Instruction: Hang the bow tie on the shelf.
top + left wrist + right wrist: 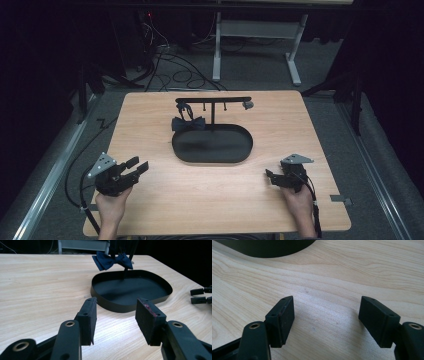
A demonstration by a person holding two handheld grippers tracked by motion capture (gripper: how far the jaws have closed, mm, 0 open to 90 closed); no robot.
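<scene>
Two grippers on pale woodgrain table (150, 120): left gripper (139, 165) at 8 o'clock, right gripper (268, 176) at 4; both jaws parted, empty. Oval matte-black tray (212, 156) centre; dark fabric bow tie (188, 123) at 11.

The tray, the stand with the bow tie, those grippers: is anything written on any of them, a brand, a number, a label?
None: no text can be read on the tray, the stand, the bow tie, the left gripper, the right gripper or the table.
</scene>
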